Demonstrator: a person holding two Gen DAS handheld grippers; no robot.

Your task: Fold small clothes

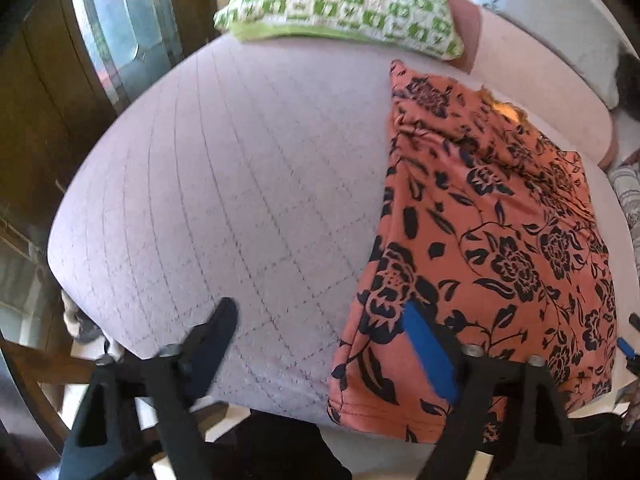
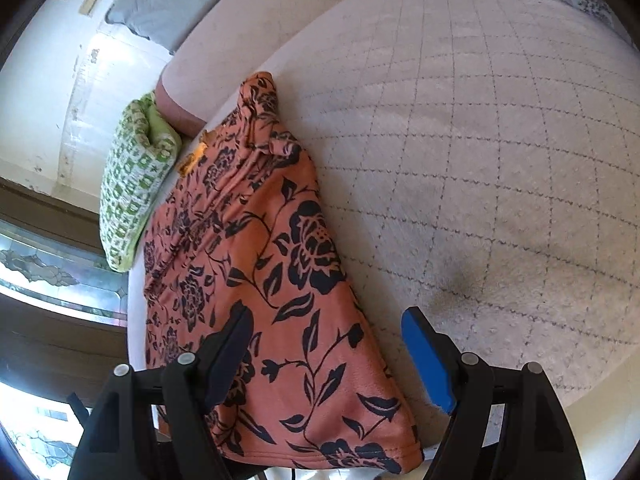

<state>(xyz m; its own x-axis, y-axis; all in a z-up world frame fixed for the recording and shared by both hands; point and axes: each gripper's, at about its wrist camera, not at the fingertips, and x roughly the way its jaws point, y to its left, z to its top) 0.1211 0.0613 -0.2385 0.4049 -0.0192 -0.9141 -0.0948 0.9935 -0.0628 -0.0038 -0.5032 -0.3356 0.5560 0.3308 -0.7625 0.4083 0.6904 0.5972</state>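
Left wrist view looks steeply down on a pale quilted mattress (image 1: 224, 184) stitched in a grid. An orange garment with a black floral print (image 1: 492, 240) lies on its right part, already doubled lengthwise into a long narrow panel, with its hemmed near end at the mattress's near edge. The left gripper (image 1: 320, 344) stands with its jaws apart: the blue-padded finger (image 1: 430, 354) sits over the garment's near left corner, the dark finger (image 1: 214, 344) over bare mattress. Nothing is pinched, and whether the blue pad touches the cloth cannot be told. A folded green-and-white checked cloth (image 1: 344, 8) rests at the far edge, apart from the orange piece.

Right wrist view shows the same garment (image 2: 256, 264) running away toward a bunched, knotted-looking far end. The right gripper (image 2: 332, 356) is also wide open and empty, straddling the near right corner, with its dark finger (image 2: 230, 356) over the print and its blue finger (image 2: 428, 360) over the mattress.

Judged from this, the step in hand is taking the near hem to fold it away toward the far end. To do it well, each claw should close on its corner through every layer, both should lift evenly and carry the hem straight, and the side edges should stay aligned. The bunched far end may need smoothing first.
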